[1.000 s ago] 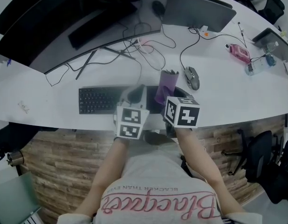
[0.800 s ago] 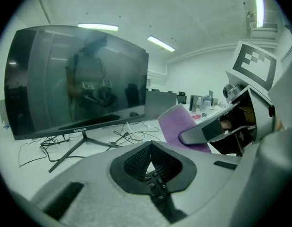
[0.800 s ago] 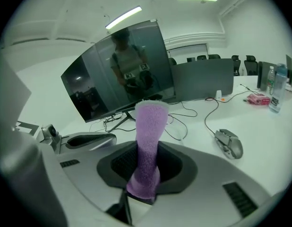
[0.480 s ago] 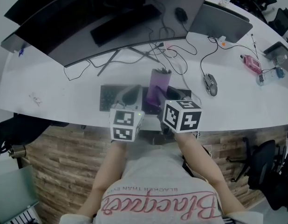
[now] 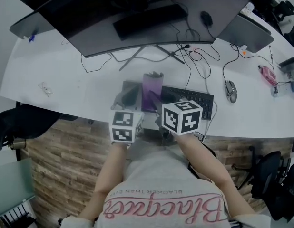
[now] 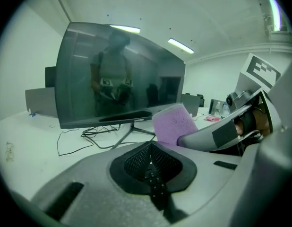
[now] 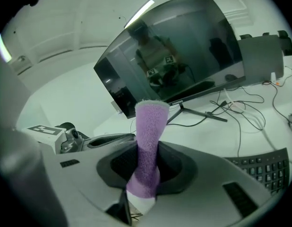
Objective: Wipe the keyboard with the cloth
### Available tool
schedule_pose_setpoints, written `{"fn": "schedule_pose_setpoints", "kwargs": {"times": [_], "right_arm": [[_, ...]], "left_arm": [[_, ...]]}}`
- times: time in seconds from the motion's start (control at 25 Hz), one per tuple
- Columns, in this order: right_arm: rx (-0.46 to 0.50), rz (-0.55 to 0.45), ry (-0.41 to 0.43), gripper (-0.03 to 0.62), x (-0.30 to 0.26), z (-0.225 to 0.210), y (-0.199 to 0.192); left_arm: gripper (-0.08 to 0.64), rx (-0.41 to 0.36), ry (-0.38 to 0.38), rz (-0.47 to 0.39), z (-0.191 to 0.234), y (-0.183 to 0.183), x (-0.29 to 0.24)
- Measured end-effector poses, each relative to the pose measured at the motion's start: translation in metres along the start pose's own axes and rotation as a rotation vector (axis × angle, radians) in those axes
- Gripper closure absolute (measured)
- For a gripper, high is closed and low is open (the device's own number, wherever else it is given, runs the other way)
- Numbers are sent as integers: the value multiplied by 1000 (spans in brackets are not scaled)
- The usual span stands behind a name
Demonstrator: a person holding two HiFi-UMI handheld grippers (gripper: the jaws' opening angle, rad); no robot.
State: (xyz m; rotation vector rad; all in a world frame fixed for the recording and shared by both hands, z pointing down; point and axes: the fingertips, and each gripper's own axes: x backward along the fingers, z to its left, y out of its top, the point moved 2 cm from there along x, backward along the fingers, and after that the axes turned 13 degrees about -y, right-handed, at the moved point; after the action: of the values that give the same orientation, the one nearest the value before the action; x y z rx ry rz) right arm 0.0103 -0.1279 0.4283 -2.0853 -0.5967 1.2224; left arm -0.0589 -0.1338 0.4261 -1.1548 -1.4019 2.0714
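Note:
The black keyboard (image 5: pixel 190 101) lies near the front edge of the white desk (image 5: pixel 66 80); its right end shows in the right gripper view (image 7: pixel 271 167). My right gripper (image 5: pixel 154 101) is shut on a purple cloth (image 5: pixel 151 90), which stands up from its jaws (image 7: pixel 147 141) over the keyboard's left part. My left gripper (image 5: pixel 129 95) sits just left of it at the keyboard's left end, jaws shut (image 6: pixel 150 157) with nothing between them. In the left gripper view the cloth (image 6: pixel 173 123) and the right gripper (image 6: pixel 217 136) are close on the right.
A large curved monitor (image 5: pixel 137 13) stands behind the keyboard, with loose cables (image 5: pixel 194 56) at its foot. A mouse (image 5: pixel 230 90) lies right of the keyboard. Further right are a second screen (image 5: pixel 244 32) and a pink item (image 5: pixel 268 74).
Both grippers and the cloth have moved left along the keyboard, from its right part to its left end. The head view has shifted left too.

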Motion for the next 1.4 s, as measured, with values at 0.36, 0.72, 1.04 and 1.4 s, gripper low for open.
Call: {"fn": "schedule_pose_setpoints", "kwargs": {"times": [0.36,0.72,1.04,1.4], "right_arm": [[37,115,24,502,-49,46,-28],[37,206,27,502,-85,75,-62],[148,251,-56,502,-107,82,-82],[326,268,-164,502,-116,81,-93]], "left_arm": [[555,61,71,50,64,-32,32],[555,96,53,132,92,-67,38],[555,122,16,205,102,-97,39],[555,131,-11,213,109,-103,38]]}}
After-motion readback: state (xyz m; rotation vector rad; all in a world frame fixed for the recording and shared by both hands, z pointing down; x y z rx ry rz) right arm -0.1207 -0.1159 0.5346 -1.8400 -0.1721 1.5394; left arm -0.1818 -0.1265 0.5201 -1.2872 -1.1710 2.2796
